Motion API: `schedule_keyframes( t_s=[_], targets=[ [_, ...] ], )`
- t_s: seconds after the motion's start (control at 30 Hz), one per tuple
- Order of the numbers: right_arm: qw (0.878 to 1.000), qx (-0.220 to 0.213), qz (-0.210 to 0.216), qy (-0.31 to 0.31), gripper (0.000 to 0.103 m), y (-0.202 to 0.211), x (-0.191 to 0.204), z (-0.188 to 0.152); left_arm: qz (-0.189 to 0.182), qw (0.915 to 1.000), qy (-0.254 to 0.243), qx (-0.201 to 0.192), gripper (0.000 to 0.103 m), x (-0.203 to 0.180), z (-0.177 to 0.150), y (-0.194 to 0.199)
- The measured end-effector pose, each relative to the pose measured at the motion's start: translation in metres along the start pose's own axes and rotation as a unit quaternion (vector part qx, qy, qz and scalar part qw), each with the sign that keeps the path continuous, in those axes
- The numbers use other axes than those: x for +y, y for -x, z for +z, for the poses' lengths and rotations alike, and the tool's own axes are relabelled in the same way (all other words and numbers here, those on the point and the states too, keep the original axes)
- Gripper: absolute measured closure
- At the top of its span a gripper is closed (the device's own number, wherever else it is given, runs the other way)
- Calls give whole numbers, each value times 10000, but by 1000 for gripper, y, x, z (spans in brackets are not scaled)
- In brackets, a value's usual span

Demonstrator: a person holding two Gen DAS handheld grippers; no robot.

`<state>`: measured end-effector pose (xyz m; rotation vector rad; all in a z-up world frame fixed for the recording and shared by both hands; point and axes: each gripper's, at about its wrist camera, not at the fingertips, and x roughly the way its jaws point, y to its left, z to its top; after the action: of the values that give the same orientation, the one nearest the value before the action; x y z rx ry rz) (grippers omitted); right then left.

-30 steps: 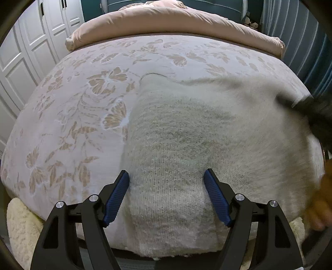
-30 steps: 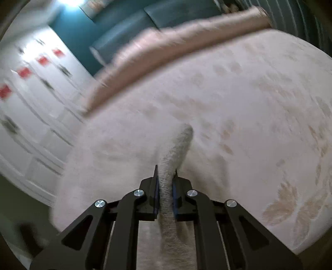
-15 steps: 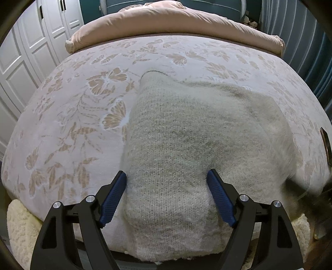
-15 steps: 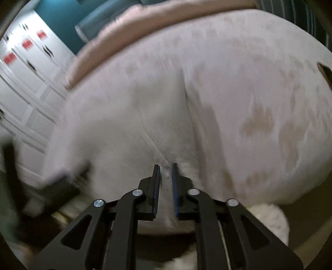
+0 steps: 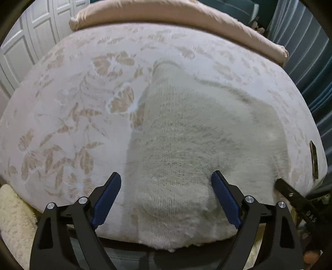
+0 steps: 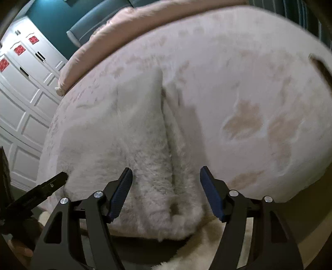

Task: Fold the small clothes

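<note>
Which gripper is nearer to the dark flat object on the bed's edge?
Right. The right gripper is at the sweater's edge nearest the dark object; the left gripper is farther.

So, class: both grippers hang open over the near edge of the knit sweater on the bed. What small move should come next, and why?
Probably lower both and close on the near hem. The left gripper and right gripper, whose jaws have just been opening, straddle the cream sweater without pressing it. It lies partly folded on the floral bedspread, its hem at the bed's edge.

Floral bed (image 5: 62, 124) under cream knit garment (image 5: 186, 135), pink duvet (image 5: 166, 12).
</note>
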<state>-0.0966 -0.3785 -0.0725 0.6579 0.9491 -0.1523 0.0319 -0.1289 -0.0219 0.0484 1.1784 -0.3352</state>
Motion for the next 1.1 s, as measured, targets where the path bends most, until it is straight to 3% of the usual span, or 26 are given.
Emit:
schedule_keyframes(
  t_s=[0.23,0.37,0.83,0.9,0.97,1.0,1.07,1.1],
  targets=[
    [9988,168,427,-185,20,-30,-5,9,151,9998,-151,-61,10,-15,8,-18],
    [9981,133,585,-155,18,-34,-7,14,128,9998,-114,-42,5,-20,15,-31],
    [9965,13,839,-44,17,-53,-3,29,-299,9995,8,-89,5,-15,22,-55],
    [9957,7,922,-81,23,-55,-3,34,-365,9993,25,-32,5,-14,23,-54],
    [9945,72,1041,-120,37,-58,-2,40,-496,9987,65,68,7,-13,25,-51],
    [9941,103,1071,-136,40,-58,-4,44,-539,9985,62,108,11,-13,26,-48],
    [9939,82,1082,-199,59,-53,-4,47,-656,9977,-35,146,20,-15,29,-39],
    [9940,59,1067,-240,62,-49,-3,48,-714,9973,-97,151,28,-17,29,-35]
  ],
)
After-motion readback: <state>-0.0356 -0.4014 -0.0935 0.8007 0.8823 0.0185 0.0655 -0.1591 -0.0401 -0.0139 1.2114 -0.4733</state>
